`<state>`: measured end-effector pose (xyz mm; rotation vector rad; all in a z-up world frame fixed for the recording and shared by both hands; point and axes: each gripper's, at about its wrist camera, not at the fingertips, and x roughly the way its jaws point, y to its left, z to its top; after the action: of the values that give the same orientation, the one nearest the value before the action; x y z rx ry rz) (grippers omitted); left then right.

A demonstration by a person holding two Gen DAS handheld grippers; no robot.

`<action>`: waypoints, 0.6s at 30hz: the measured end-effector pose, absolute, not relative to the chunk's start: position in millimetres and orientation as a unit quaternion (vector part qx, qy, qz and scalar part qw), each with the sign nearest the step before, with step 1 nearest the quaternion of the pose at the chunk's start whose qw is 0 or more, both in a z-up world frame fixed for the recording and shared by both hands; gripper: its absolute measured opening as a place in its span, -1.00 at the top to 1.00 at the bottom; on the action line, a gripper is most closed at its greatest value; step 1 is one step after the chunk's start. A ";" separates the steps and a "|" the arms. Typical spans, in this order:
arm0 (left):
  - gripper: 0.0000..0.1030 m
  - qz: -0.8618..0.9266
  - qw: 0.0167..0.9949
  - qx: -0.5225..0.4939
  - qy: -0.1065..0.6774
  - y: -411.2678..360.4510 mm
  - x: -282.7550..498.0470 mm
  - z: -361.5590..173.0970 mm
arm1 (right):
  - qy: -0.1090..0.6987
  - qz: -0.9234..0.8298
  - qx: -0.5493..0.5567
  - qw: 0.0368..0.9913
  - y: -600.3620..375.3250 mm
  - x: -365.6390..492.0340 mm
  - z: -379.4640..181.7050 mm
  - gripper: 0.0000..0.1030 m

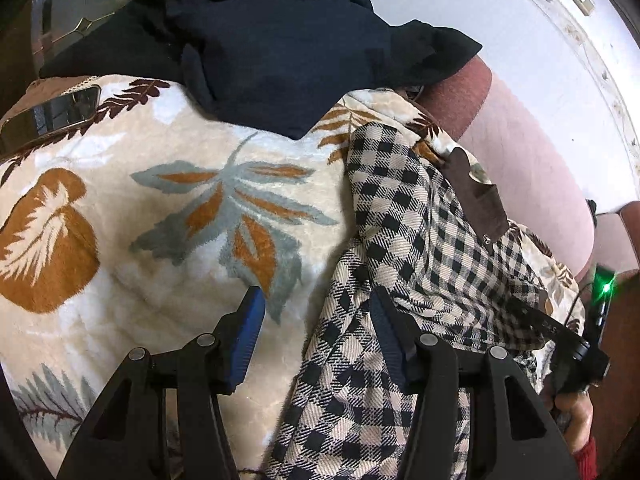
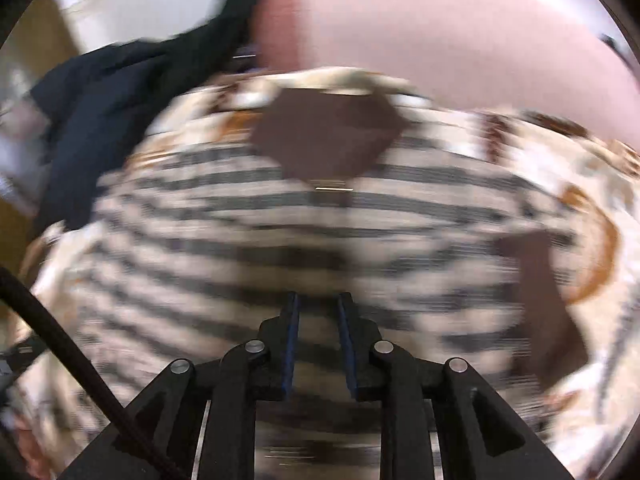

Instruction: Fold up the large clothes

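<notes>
A beige-and-black checked garment [image 1: 400, 208] with a brown collar patch [image 1: 476, 196] lies rumpled on a leaf-patterned blanket [image 1: 140, 220]. My left gripper [image 1: 316, 300] hangs just above its left edge. Its jaws are wide apart: the right pad is over the cloth and the left pad over bare blanket, with nothing pressed between them. At the far right of the left wrist view, my right gripper [image 1: 524, 312] reaches onto the garment's right side, held by a hand [image 1: 572, 412]. The right wrist view is blurred. There, my right gripper [image 2: 318, 300] shows a narrow gap over the checked garment [image 2: 280, 240]; any grip is unclear.
A dark navy garment [image 1: 272, 48] is heaped at the blanket's far end. A phone [image 1: 52, 112] lies at the far left on the blanket. A pink sofa back [image 1: 532, 168] runs along the right. A black cable [image 2: 80, 360] crosses the lower left of the right wrist view.
</notes>
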<state>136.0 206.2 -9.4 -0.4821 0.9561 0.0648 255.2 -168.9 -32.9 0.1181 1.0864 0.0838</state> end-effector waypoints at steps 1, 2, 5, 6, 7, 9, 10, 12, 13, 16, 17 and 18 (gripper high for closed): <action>-0.03 0.032 0.860 -0.229 0.455 206.3 136.2 -9.5 | 0.516 0.016 0.062 0.855 -190.6 253.8 -35.1 0.60; -0.03 0.034 0.860 -0.228 0.454 206.4 136.8 -9.8 | 0.515 0.004 0.074 0.854 -207.9 252.4 -36.8 0.65; -0.03 0.035 0.859 -0.227 0.457 206.6 138.6 -12.1 | 0.512 -0.024 0.108 0.852 -254.2 243.7 -33.7 1.00; -0.03 0.035 0.859 -0.226 0.458 206.0 138.9 -13.0 | 0.506 -0.053 0.100 0.855 -264.0 239.9 -27.3 1.00; -0.03 0.035 0.859 -0.224 0.459 205.2 139.0 -13.4 | 0.501 -0.059 0.106 0.857 -269.4 238.9 -22.2 0.98; -0.03 0.036 0.861 -0.218 0.458 202.5 138.7 -13.1 | 0.484 -0.058 0.136 0.862 -278.3 233.4 -9.2 0.94; -0.03 0.037 0.862 -0.213 0.458 201.0 138.6 -12.7 | 0.478 -0.055 0.143 0.865 -278.4 231.0 -3.9 0.86; -0.03 0.039 0.866 -0.201 0.457 196.4 138.6 -12.0 | 0.469 -0.039 0.145 0.870 -270.0 226.3 5.4 0.85; -0.03 0.039 0.867 -0.195 0.457 194.7 138.5 -12.0 | 0.468 -0.024 0.142 0.872 -258.5 225.0 6.6 0.83; -0.03 0.039 0.867 -0.182 0.462 191.0 139.8 -14.7 | 0.483 0.015 0.139 0.865 -237.9 225.1 -2.8 0.48; -0.03 0.038 0.867 -0.181 0.464 190.8 140.1 -15.8 | 0.491 0.014 0.131 0.861 -231.3 227.2 -9.8 0.39; -0.03 0.038 0.866 -0.179 0.465 190.9 140.4 -16.5 | 0.501 0.010 0.122 0.857 -229.2 227.9 -17.4 0.27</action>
<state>140.4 190.9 -16.5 -0.3746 0.9737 0.0803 227.9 -229.2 -17.4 0.2564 1.0537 0.0201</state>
